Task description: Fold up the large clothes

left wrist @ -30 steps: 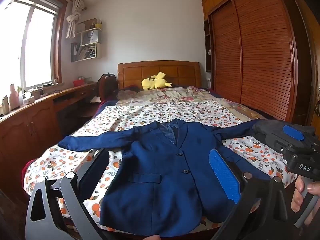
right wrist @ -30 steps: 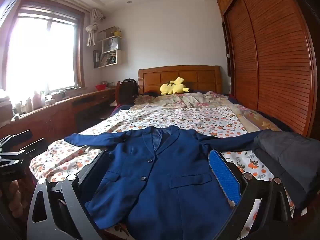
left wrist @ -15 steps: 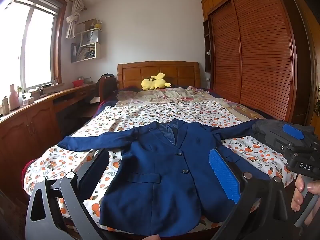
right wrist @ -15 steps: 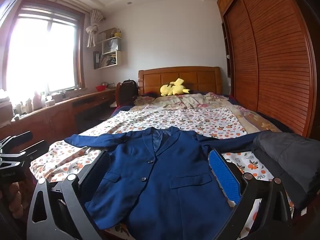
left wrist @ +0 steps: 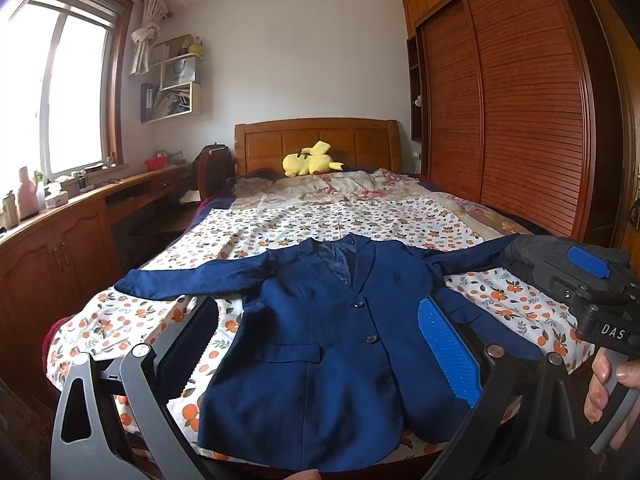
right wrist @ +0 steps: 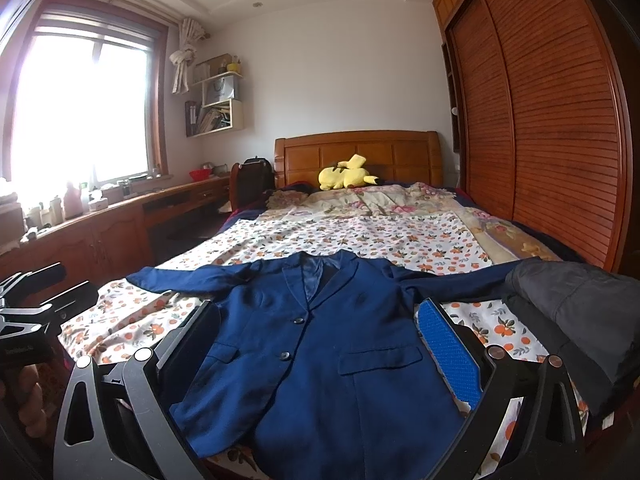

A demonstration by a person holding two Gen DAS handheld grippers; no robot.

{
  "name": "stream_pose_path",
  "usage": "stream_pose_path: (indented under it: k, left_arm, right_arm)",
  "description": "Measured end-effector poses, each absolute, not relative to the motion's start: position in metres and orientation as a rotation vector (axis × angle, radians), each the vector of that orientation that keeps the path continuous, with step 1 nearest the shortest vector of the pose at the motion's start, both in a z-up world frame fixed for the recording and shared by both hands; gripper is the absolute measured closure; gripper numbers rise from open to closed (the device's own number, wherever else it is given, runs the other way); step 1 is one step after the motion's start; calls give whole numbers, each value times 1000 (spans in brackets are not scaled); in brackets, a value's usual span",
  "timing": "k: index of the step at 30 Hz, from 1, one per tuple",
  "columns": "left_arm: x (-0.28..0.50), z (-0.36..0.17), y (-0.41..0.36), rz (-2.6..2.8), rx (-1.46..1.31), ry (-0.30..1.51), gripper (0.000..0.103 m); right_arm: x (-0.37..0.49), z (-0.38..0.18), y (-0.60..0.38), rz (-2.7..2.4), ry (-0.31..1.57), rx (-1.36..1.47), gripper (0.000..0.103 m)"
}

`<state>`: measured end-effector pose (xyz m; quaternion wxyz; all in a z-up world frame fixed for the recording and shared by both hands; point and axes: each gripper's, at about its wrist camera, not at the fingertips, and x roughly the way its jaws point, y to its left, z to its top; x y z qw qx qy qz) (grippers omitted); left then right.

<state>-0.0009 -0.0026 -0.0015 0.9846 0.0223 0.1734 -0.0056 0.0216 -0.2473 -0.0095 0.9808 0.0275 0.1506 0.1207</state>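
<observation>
Navy-blue buttoned suit jacket (left wrist: 320,340) flat on the flower-print bed sheet (left wrist: 320,220), collar away, sleeves spread crosswise. Left tool (left wrist: 316,356) and right tool (right wrist: 316,356) apart, empty, above the hem (neither clearly nearer a sleeve).

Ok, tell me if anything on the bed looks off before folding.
The blazer lies flat and buttoned, but a dark garment is heaped over its sleeve end at the bed's wardrobe-side edge. Both grippers, left and right, are open.
</observation>
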Motion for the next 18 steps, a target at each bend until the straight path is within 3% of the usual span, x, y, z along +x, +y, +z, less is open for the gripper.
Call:
stream_pose_path:
  k: [18]
  left_arm:
    - [5,-9,-4,-11,46,348,2]
  right_arm:
    - [22,-10,-247,244,301,56,7]
